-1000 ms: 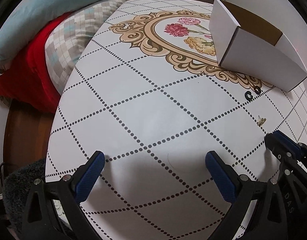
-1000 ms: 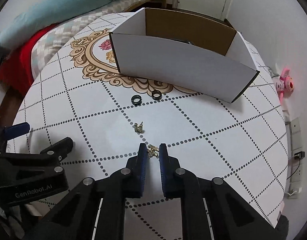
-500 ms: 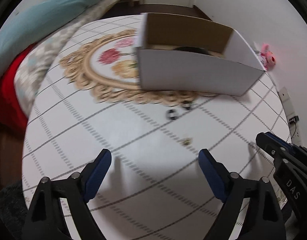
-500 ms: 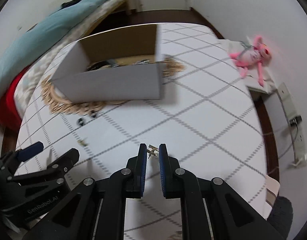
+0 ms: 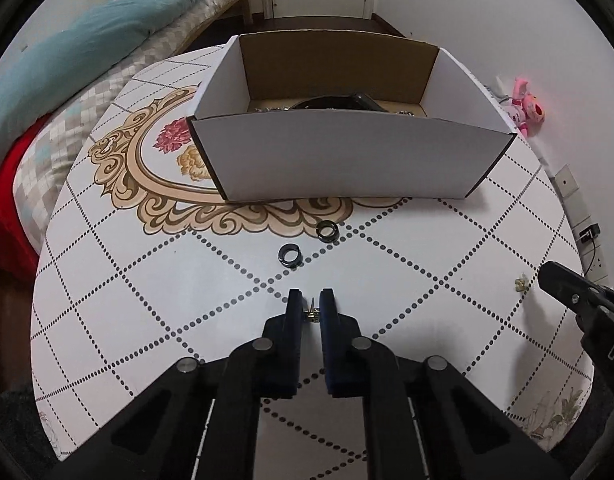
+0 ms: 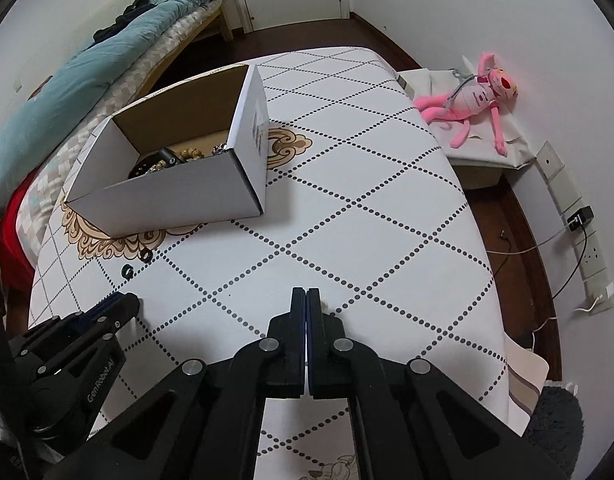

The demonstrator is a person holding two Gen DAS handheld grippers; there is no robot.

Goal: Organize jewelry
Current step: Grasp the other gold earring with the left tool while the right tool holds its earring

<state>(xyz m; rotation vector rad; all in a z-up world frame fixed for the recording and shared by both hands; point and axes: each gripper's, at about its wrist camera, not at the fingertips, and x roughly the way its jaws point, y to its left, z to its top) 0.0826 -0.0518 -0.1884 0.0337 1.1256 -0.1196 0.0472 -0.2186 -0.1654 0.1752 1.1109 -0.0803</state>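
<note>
Your left gripper (image 5: 311, 306) has just closed and now pinches a small gold earring (image 5: 311, 313) between its blue pads, near the table's (image 5: 147, 280) front edge. Your right gripper (image 6: 307, 300) is clenched tight; a gold speck (image 6: 326, 303) shows just beside its right fingertip, but you cannot tell whether that piece is caught or merely lying on the table. Two black rings (image 5: 290, 255) sit loose in front of the open white cardboard box (image 5: 347, 164), which stands at the table's far middle and already holds jewelry.

The earring is tiny, caught only at the pad tips; a quick swing toward the box could shake it loose.

The box's near wall hides most of its contents from the left view.
</note>
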